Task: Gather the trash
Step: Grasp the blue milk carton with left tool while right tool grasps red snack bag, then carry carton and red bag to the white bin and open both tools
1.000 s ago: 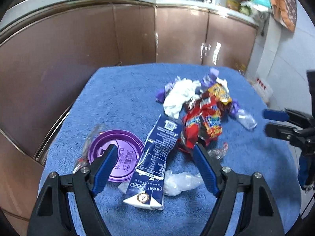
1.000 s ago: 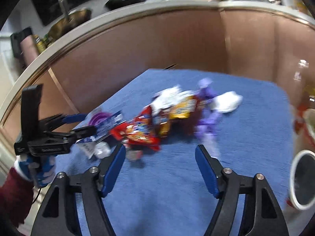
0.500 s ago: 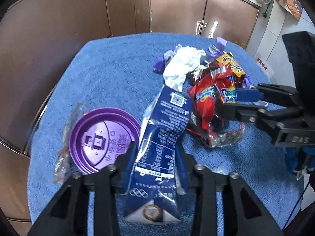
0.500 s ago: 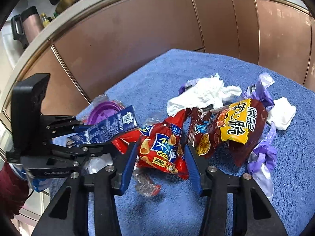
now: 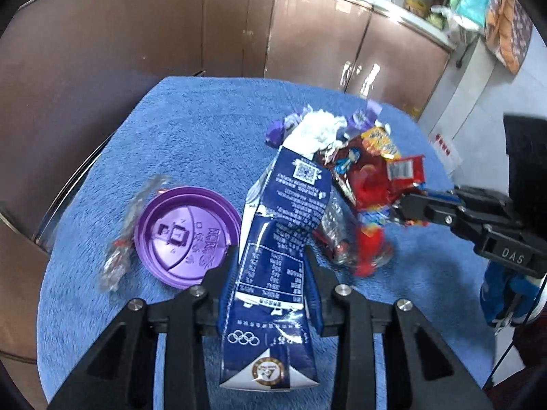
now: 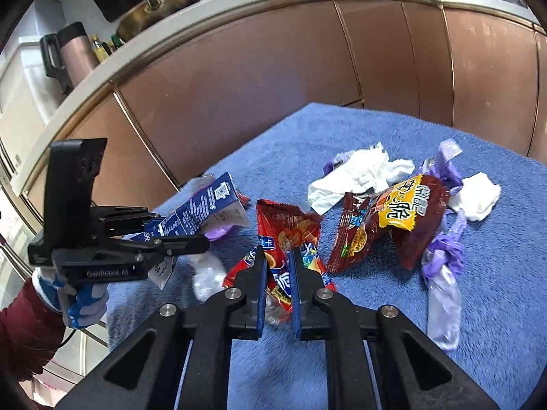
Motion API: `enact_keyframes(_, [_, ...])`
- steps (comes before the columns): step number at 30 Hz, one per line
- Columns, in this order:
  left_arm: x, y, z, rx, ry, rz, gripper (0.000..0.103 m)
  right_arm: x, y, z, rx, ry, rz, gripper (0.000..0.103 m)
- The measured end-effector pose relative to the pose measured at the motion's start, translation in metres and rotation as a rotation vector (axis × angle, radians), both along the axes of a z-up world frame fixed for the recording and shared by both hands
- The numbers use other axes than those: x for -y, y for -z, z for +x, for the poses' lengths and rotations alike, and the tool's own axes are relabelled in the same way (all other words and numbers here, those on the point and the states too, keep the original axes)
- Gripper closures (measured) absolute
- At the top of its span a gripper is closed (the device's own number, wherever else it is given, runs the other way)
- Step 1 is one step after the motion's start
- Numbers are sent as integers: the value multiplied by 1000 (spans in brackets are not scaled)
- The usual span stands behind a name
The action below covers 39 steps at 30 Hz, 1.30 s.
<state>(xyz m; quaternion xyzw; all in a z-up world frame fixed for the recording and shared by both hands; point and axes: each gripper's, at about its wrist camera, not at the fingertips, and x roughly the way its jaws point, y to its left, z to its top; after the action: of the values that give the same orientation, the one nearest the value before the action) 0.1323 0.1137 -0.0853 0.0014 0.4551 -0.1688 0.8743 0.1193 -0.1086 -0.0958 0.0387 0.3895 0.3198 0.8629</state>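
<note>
My left gripper [image 5: 271, 266] is shut on a flattened blue milk carton [image 5: 277, 239] and holds it lifted off the blue cloth; the left gripper [image 6: 191, 239] and the carton [image 6: 201, 210] also show in the right wrist view. My right gripper [image 6: 277, 259] is shut on a red snack bag [image 6: 290, 229], raised a little; the right gripper [image 5: 407, 205] and the bag [image 5: 372, 188] also show in the left wrist view. A dark red and yellow snack bag [image 6: 400, 215], white tissues [image 6: 359, 174] and purple wrappers [image 6: 444, 249] lie on the cloth.
A purple cup lid [image 5: 184, 235] and a clear wrapper [image 5: 126, 235] lie at the left of the blue-covered table [image 5: 191, 136]. Brown cabinets [image 6: 273, 78] stand close behind. A clear plastic scrap [image 6: 205, 273] lies under the carton.
Both grippers closed from open, the left on the carton, the right on the red bag. Both items have since lifted off the cloth.
</note>
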Motion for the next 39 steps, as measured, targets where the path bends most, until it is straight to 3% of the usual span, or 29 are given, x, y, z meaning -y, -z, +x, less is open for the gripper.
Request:
enact_keyframes(4, [-15,-16,-15,13,-41,-57,70,6,-9,-15,14,7,26,93])
enact_keyframes(9, [-13,-38,-39,57,-59,-52,70,26,-24,-42,37,23,61,94])
enact_keyframes(15, [43,-63,-51,93,33,-60,70,77,-43,-77,88,137,103,94])
enact_keyframes(21, [170,-78,-46,89,226,-69,70,192,-53,-98,125,385,88,94])
enact_keyframes(27, [334,-78,-21,53,405,-83,70,325,-29,-93,86,679,59,94])
enact_keyframes(33, [495,-45,13,-19,523,-76,70,419,23,-63,-9,847,44,94])
enact_keyframes(39, [589,1,52,-84,555,-47,69,479,75,-33,-105,944,36,92])
